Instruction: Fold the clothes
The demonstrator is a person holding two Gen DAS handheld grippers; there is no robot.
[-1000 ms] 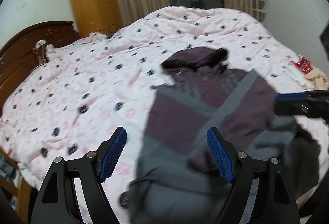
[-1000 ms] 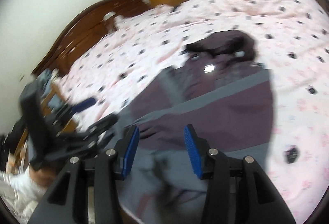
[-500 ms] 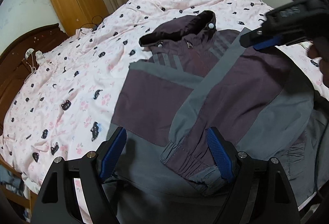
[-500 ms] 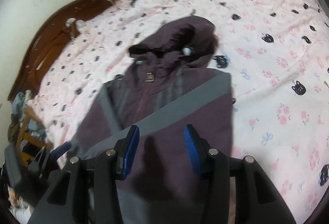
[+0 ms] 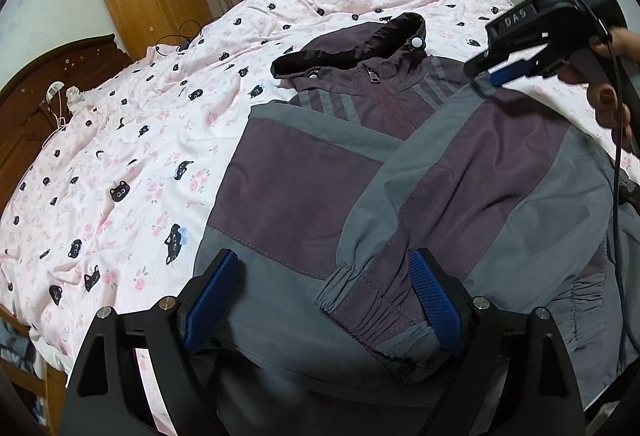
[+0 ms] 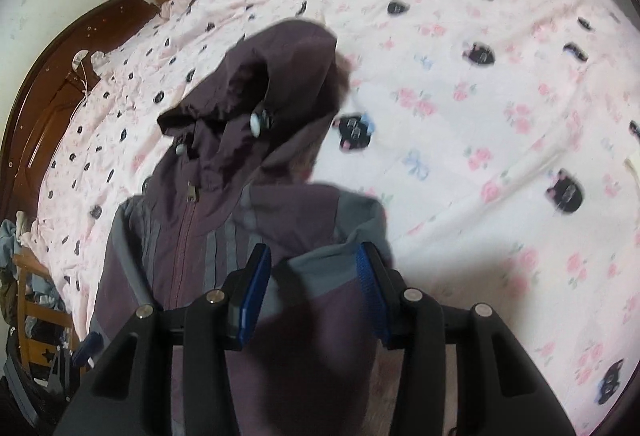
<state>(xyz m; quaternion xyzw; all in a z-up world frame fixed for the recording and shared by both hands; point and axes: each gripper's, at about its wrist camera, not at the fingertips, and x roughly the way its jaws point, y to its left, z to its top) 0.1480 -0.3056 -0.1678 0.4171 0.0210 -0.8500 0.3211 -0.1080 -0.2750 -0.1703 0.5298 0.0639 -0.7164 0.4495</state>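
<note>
On the bed [image 5: 132,140] we see the jacket [image 5: 304,188] flat with one sleeve [image 5: 432,204] crossed inward, left gripper [image 5: 320,300] and right gripper [image 6: 312,288] hovering, jaws wide, likely squaring the fold.

My left gripper [image 5: 324,292] is sitting at the lower centre of its frame, jaws spread wide. My right gripper [image 6: 314,288] is hanging parted likewise; my hand [image 5: 612,92] is gripping its handle at upper right.
</note>
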